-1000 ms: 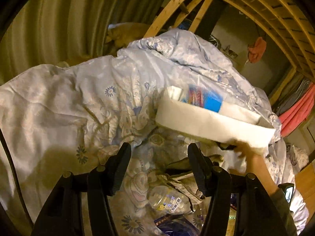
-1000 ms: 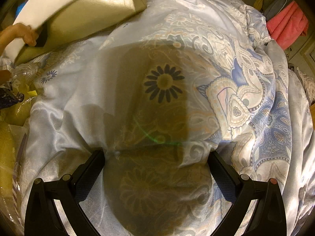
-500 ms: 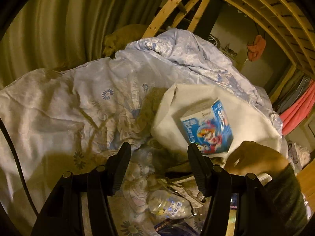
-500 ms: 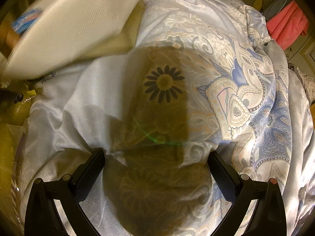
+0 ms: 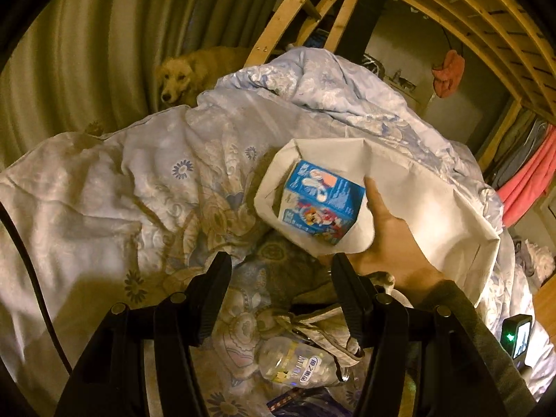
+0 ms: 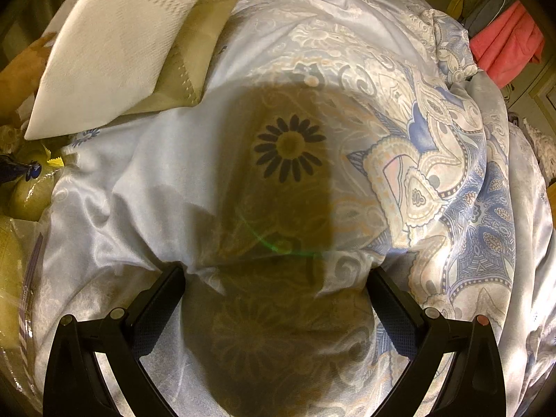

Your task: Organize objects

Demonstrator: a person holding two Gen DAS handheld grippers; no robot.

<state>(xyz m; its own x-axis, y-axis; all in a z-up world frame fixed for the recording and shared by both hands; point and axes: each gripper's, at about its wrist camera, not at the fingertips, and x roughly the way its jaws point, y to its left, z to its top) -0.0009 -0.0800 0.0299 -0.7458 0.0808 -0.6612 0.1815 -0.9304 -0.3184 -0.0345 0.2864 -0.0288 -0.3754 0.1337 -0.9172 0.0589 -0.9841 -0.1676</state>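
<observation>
A white fabric basket (image 5: 413, 205) lies on the floral bedspread (image 5: 139, 173), held at its rim by a bare hand (image 5: 389, 243). A blue cartoon-printed box (image 5: 323, 208) sits inside it. My left gripper (image 5: 279, 267) is open and empty, just in front of the basket. A clear plastic bottle (image 5: 295, 365) lies below it among crumpled cloth. In the right wrist view the basket's outside (image 6: 118, 45) is at the upper left. My right gripper (image 6: 278, 278) is open and empty, low over the bedspread (image 6: 347, 121).
A dog (image 5: 187, 73) lies by the curtain at the bed's far edge. Wooden bed-frame beams (image 5: 295, 14) rise behind. Pink cloth (image 5: 524, 184) hangs at the right. Yellow bags and wrappers (image 6: 24, 187) lie at the left in the right wrist view.
The hand has tipped the basket down from the air onto the bed, its opening now facing me with the blue box showing inside. Both grippers have stayed in place.
</observation>
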